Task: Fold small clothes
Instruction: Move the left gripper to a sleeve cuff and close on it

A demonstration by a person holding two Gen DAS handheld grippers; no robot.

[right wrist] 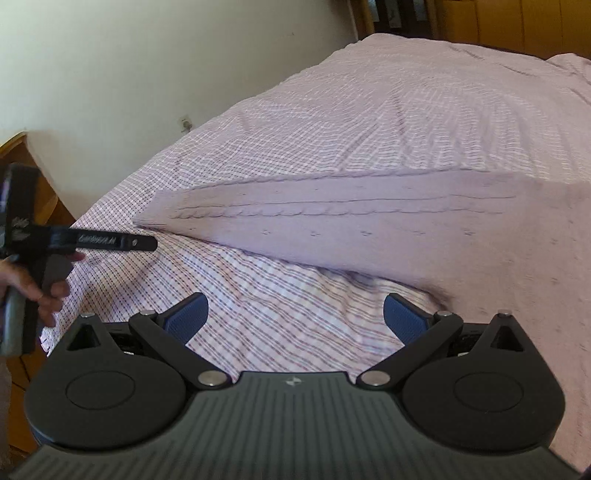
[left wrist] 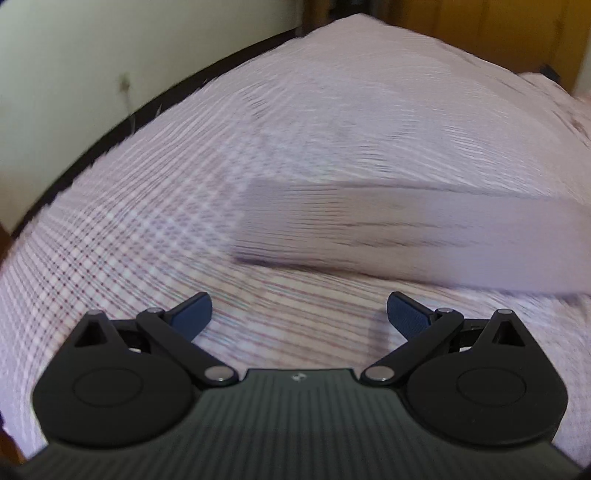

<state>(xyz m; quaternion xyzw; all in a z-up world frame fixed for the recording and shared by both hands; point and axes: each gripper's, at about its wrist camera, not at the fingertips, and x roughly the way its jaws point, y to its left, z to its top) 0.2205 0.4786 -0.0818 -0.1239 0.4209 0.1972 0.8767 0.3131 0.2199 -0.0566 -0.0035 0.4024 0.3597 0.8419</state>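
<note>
A pale pink cable-knit garment [right wrist: 388,221] lies flat on the checked bed cover, its long part stretching left to a blunt end. In the left wrist view it [left wrist: 406,232] is blurred, ahead and to the right. My left gripper [left wrist: 299,314] is open and empty, hovering over the cover short of the garment's near edge. My right gripper [right wrist: 295,314] is open and empty, over the cover just before the garment's near edge. The left gripper also shows in the right wrist view [right wrist: 144,243], held by a hand at far left, its tip near the garment's left end.
The pink checked bed cover [right wrist: 388,110] spreads across the bed. A pale wall [right wrist: 129,55] runs along the left side. Wooden furniture [right wrist: 22,177] stands at the left, and wooden panels [right wrist: 498,22] at the bed's far end.
</note>
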